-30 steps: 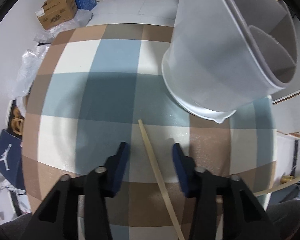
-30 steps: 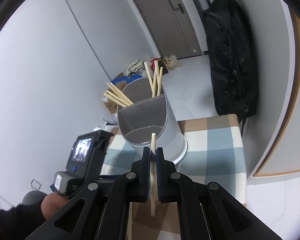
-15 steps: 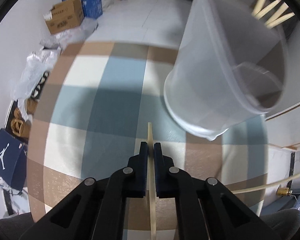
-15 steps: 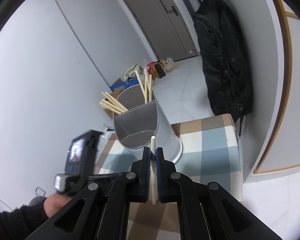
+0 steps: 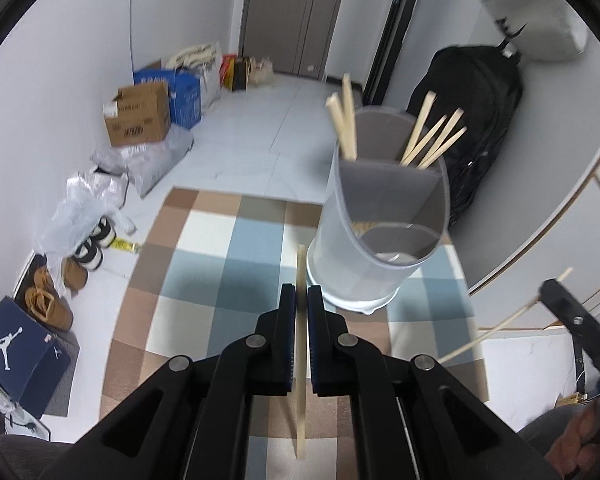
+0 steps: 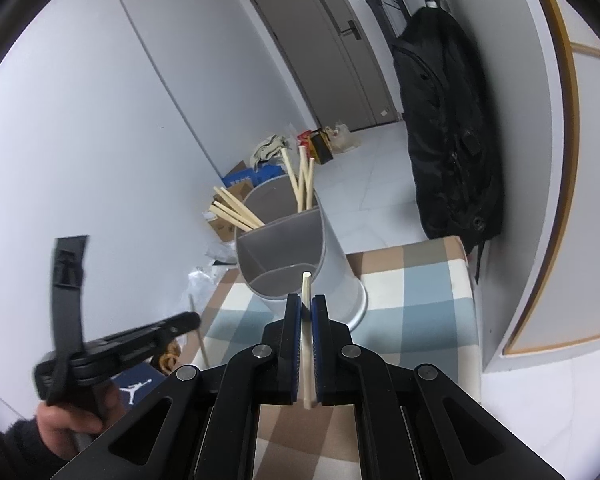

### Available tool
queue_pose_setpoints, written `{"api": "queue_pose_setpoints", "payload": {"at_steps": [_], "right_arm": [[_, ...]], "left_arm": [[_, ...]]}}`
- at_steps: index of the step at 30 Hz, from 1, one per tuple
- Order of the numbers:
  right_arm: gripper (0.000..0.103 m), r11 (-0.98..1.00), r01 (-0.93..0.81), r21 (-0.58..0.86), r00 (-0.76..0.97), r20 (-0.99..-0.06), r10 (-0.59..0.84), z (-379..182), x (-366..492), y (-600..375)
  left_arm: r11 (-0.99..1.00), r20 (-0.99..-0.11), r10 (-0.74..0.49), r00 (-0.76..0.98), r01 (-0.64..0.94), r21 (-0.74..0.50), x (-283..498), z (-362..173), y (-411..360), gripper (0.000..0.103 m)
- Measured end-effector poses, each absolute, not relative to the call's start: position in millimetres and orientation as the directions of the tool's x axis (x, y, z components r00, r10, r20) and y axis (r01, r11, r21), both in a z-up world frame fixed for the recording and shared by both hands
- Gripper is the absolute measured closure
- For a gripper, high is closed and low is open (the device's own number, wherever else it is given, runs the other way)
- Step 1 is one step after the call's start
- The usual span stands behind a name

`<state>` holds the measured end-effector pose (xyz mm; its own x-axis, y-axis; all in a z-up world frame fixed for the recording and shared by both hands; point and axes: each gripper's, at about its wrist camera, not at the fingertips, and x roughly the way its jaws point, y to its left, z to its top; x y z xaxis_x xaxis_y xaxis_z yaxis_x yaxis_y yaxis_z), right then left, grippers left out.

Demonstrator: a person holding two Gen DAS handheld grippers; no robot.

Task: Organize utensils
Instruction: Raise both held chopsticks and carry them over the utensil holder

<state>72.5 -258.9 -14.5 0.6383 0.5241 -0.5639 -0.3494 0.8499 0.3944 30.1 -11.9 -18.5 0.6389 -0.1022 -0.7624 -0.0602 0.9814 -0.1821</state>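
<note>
Left tongs: my left gripper (image 5: 299, 300) is now clamped on a chopstick (image 5: 300, 360). A second ago the jaws stood wide with that stick lying loose on the checked cloth (image 5: 204, 280) between them.

Lift: the stick is off the cloth and hangs near-vertical at lower centre of the left view. The view has tipped up since then, from mostly tabletop to the room, the door and the whole holder.

Right tongs: my right gripper (image 6: 306, 312) is narrow, pinching a second chopstick (image 6: 307, 340) at lower centre of its view. No change there.

Holder: the grey divided holder (image 5: 340, 248) stands upright on the cloth, centre-right in the left view, just past the lifted stick's tip. Its back compartments carry chopsticks; the near compartment looks empty (bottom partly hidden by the wall).

Cross-check: in the right view the left gripper shows blurred at lower left, stick dangling below it.

Meaning: pickup done, I judge. Both sticks are now in hand, and what remains is carrying them over the rim and dropping them in.

Risk: a thin stick could pivot in the pads.
</note>
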Motion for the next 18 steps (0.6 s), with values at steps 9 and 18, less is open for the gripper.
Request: {"api": "queue_pose_setpoints", "payload": {"at_steps": [9,18], "right_arm": [[0.099,0.848,-0.379,0.371,0.656,-0.539,0.529,6.7,68.5,-252.1],[0.099,0.846,-0.417,0.331,0.68,-0.505,0.532,45.4,76.6,-242.8]], "left_arm": [[0.984,-0.701,-0.134,0.7,0.01,-0.177,21.7,9.0,-12.0,0.102],[0.982,-0.67,-0.177,0.721,0.084,-0.17,24.2,54.3,-19.6,0.102]]}}
